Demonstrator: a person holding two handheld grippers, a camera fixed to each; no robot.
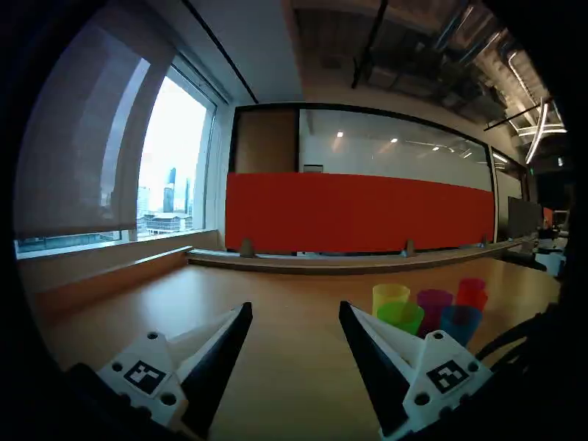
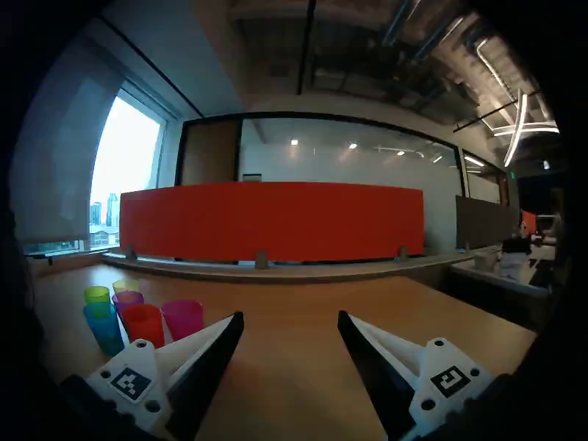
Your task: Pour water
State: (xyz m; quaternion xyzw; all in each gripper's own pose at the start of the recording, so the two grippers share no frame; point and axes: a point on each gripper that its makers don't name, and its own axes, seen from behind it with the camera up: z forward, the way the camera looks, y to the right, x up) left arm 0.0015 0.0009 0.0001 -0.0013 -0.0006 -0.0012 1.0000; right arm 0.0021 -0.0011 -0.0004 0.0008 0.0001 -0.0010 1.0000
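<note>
left gripper (image 1: 294,305): jaws open, nothing between them, low over the desk (image 1: 294,375). right gripper (image 2: 289,314): also open and empty. coloured cups (image 1: 434,301) are clustered on the desk just past the left gripper's right finger, which cuts off the base of the green cup (image 1: 400,314). In the right gripper view the cups (image 2: 143,322) sit at left, with the bases of the nearest ones behind its left finger. Can't tell what's in them. Far side: red divider (image 1: 360,213), window (image 1: 173,176).

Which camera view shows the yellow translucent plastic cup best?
The left gripper view: the yellow translucent plastic cup shows most of its side, a green plastic cup covering its base. In the right gripper view just its top shows behind a purple plastic cup.
</note>
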